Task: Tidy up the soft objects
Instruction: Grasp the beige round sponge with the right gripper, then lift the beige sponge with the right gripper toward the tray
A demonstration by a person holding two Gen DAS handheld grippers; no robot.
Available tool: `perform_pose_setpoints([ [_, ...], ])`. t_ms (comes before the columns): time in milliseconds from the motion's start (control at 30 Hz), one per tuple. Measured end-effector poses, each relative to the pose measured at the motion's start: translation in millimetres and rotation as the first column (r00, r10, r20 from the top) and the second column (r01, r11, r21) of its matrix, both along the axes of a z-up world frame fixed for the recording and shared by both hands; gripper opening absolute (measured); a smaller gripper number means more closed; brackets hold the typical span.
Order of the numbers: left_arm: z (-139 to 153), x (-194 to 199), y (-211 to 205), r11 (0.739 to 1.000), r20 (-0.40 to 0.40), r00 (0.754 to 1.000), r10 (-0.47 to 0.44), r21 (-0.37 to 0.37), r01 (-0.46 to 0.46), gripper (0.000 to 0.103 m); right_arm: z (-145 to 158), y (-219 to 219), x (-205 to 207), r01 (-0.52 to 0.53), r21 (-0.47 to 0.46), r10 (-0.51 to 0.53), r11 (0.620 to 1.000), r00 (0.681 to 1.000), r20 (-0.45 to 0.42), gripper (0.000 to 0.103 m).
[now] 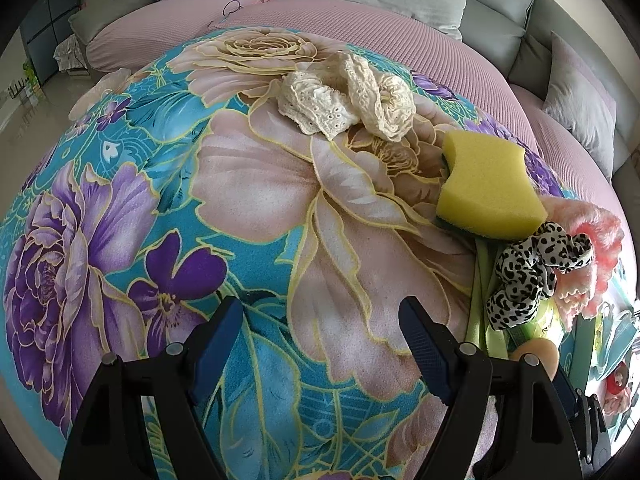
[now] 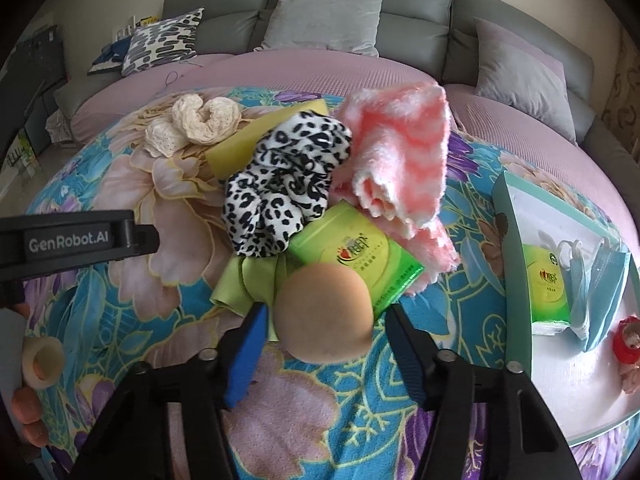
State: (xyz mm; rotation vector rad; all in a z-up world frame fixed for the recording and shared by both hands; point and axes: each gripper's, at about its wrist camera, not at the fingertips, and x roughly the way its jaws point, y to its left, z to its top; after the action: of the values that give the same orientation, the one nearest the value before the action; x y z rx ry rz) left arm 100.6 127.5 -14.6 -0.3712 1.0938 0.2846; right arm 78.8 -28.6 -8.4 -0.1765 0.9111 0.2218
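A round beige puff (image 2: 324,312) lies on the floral blanket (image 2: 120,280) between the jaws of my right gripper (image 2: 324,310). The gripper is open, with a narrow gap on each side of the puff. Behind the puff are a green tissue pack (image 2: 356,256), a green ribbon (image 2: 248,280), a leopard-print scrunchie (image 2: 288,184), a pink fluffy cloth (image 2: 404,152), a yellow sponge (image 2: 240,148) and cream lace scrunchies (image 2: 200,120). My left gripper (image 1: 320,308) hangs open over bare blanket (image 1: 260,200). The sponge (image 1: 488,184) and leopard scrunchie (image 1: 528,276) lie to its right.
A white box with a teal rim (image 2: 516,240) at the right holds a tissue pack (image 2: 548,284), blue face masks (image 2: 600,280) and a small red item (image 2: 626,336). Grey cushions (image 2: 324,16) and a patterned pillow (image 2: 160,44) line the sofa back. A person's fingers (image 2: 28,400) show at lower left.
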Motion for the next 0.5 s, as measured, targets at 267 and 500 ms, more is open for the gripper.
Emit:
perform_pose_setpoints([
  [267,0.8,0.0,-0.3,1.000,-0.003,1.000,0.003,0.013,-0.003,0.081,4.4,-12.8,1.3,0.002,0.069,0.000,0.998,1.000,-0.024,0.050],
  [500,0.2,3.9,-5.8,1.000,-0.008,1.000,-0.004,0.025,0.004,0.081,4.5,-16.3,-1.3,-0.023,0.065,0.025,0.998,0.999,-0.034,0.050],
])
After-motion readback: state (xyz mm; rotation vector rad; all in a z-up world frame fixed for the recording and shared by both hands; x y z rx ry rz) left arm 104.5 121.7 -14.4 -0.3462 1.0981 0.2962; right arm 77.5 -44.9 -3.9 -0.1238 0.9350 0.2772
